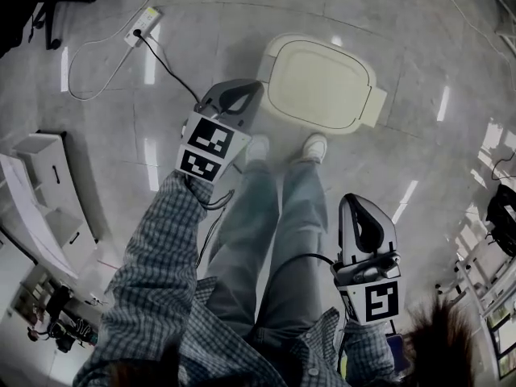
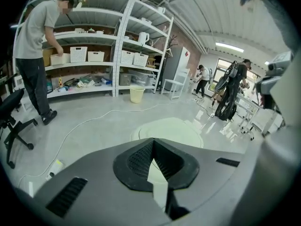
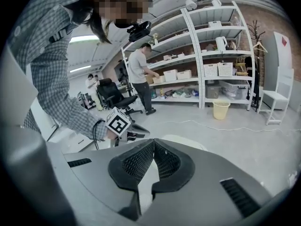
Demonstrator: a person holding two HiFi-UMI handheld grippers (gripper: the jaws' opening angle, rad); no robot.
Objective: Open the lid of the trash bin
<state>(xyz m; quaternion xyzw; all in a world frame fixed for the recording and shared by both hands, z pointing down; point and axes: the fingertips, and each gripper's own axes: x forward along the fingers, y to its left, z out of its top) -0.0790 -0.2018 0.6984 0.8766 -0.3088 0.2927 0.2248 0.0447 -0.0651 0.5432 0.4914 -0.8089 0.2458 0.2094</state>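
Observation:
The trash bin's cream lid (image 1: pixel 322 83) lies closed on the floor ahead of my feet, and it shows beyond the jaws in the left gripper view as the lid (image 2: pixel 171 128). My left gripper (image 1: pixel 255 89) hangs at the lid's left edge, jaws shut with nothing between them; whether it touches the bin I cannot tell. The tips of the left gripper (image 2: pixel 153 141) meet. My right gripper (image 1: pixel 351 200) is held low by my right leg, well short of the bin, also shut and empty (image 3: pixel 154 142). The right gripper view catches the left gripper (image 3: pixel 134 132) and part of the lid (image 3: pixel 184 140).
A power strip (image 1: pixel 143 24) with a looping cable lies on the floor at the far left. White cabinets (image 1: pixel 48 176) stand at the left. Shelving (image 2: pixel 117 46), a person (image 2: pixel 37 46) at it, a yellow basket (image 2: pixel 137 94) and an office chair (image 2: pixel 11 121) are farther off.

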